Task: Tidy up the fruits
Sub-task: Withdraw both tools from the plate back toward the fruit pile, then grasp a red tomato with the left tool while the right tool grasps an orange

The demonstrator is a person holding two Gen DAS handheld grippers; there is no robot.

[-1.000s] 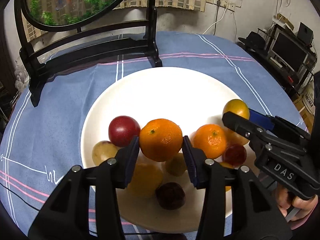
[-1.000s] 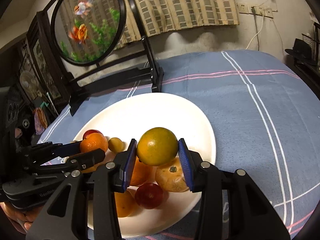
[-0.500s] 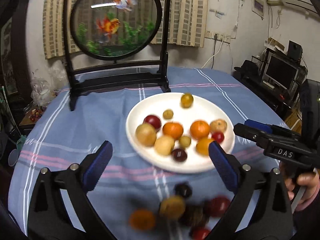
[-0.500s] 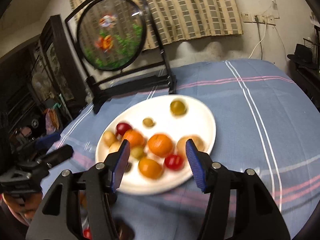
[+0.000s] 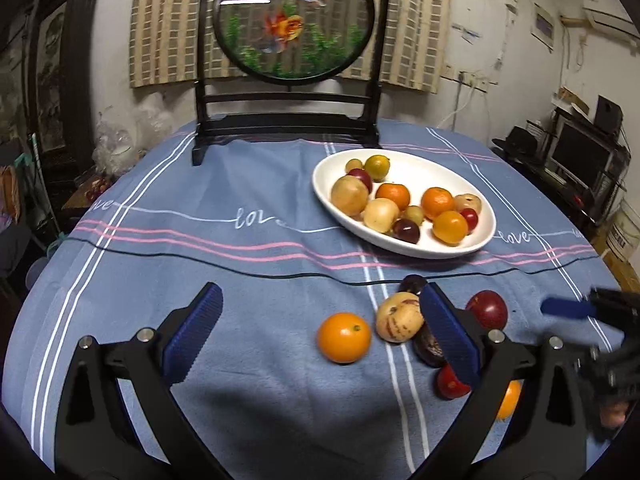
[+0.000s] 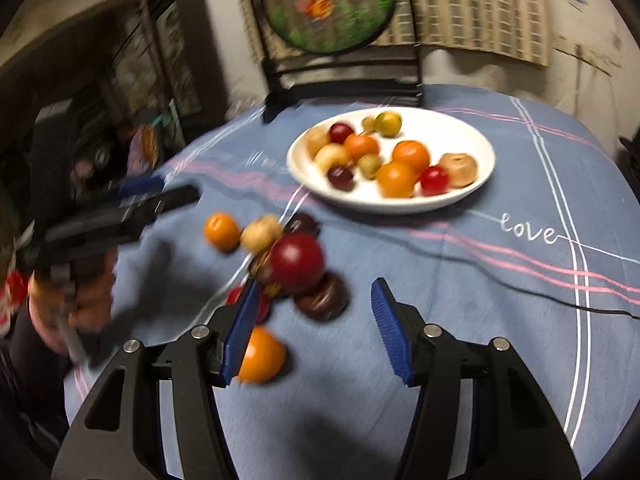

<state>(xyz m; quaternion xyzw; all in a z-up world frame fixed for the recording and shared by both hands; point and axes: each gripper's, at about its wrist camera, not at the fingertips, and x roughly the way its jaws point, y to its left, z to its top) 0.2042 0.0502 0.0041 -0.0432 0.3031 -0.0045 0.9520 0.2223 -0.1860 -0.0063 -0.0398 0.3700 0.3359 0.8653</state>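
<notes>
A white plate [image 5: 420, 160] holding several oranges, plums and yellow fruits sits far right on the blue cloth. Nearer me lie loose fruits: an orange [image 5: 344, 337], a yellow speckled fruit [image 5: 399, 318], a red plum [image 5: 487, 309] and some dark ones. My left gripper [image 5: 320, 296] hangs wide open above the cloth, the orange lying below its gap, untouched. In the right wrist view, the plate [image 6: 452, 128] is ahead. My right gripper [image 6: 316, 286] is open and empty, just short of a dark fruit [image 6: 322, 296] and the red plum [image 6: 297, 262]. An orange [image 6: 260, 354] lies beside its left finger.
A round goldfish screen on a black stand [image 5: 288, 24] stands at the table's far edge. A thin black cable [image 5: 240, 268] crosses the cloth in front of the plate. A person's hand [image 6: 80, 300] holds the left gripper at the left of the right wrist view.
Both grippers held a fruit over the plate a second ago, then opened and left it there. Both have pulled back from the plate to the loose fruits near the table's front.
</notes>
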